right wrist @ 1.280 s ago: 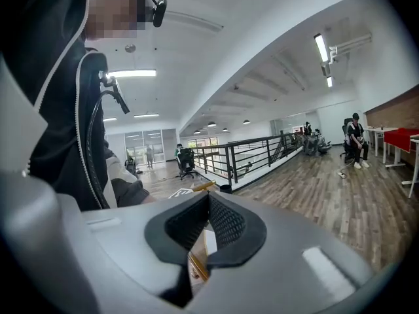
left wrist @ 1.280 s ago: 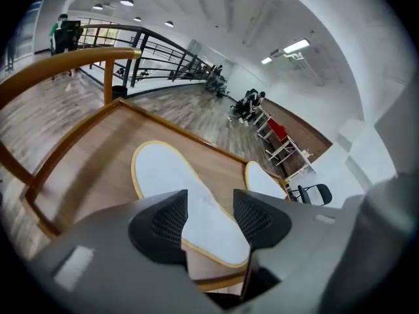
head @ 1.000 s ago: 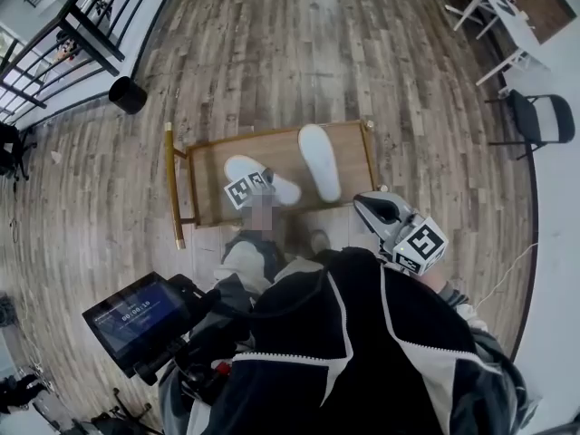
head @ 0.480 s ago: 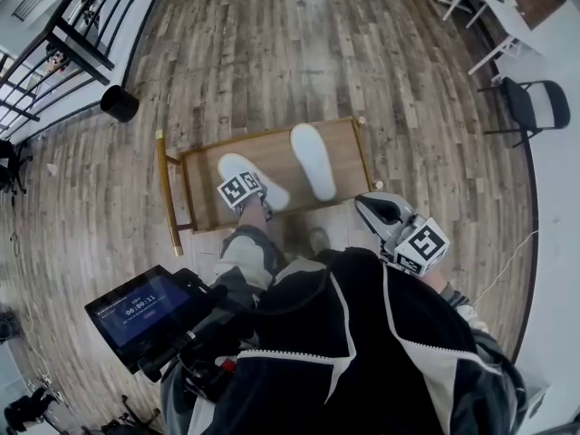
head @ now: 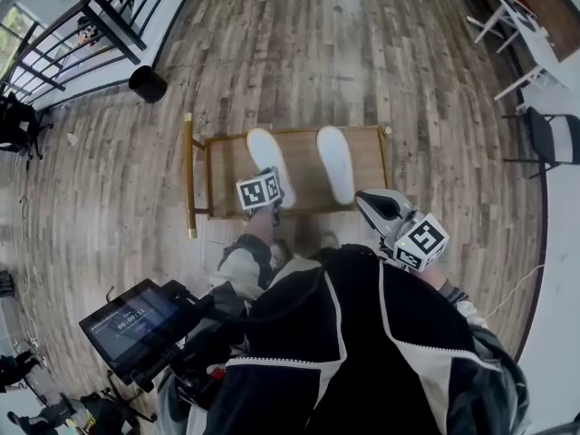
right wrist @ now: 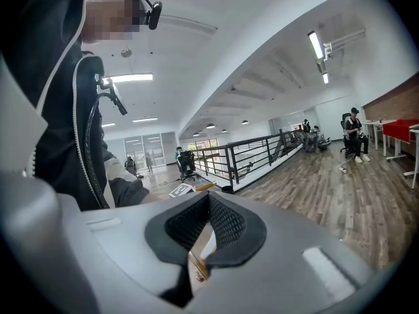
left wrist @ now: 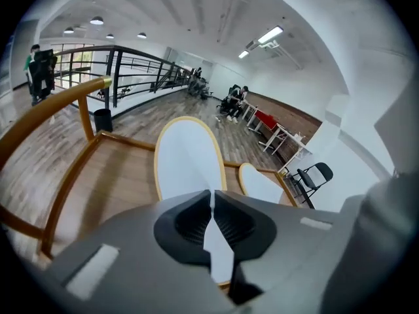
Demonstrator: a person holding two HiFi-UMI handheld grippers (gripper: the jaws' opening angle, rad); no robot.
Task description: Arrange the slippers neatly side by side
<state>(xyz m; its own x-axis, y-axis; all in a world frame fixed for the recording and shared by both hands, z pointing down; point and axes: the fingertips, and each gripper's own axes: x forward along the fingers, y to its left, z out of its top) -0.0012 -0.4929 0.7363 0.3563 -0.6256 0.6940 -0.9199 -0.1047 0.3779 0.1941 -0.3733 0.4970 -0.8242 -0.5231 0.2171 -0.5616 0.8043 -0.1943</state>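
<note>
Wearing black jacket [head: 362, 352] at 6 o'clock in head view, white piping, pale grey-beige sleeves [head: 243, 268]. left gripper [left wrist: 211, 201] and right gripper [right wrist: 208, 205]: grey moulded shells, black ribbed pads [left wrist: 237, 224]. Each carries white cube [head: 421, 241] with black square markers.

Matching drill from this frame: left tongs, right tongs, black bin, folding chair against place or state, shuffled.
1. left tongs
2. right tongs
3. black bin
4. folding chair

a. on the floor by the railing
b. shut on nothing
c. beside the white wall
d. shut on the left slipper

Pairs: 1-d, 2-b, 3-a, 4-c
</note>
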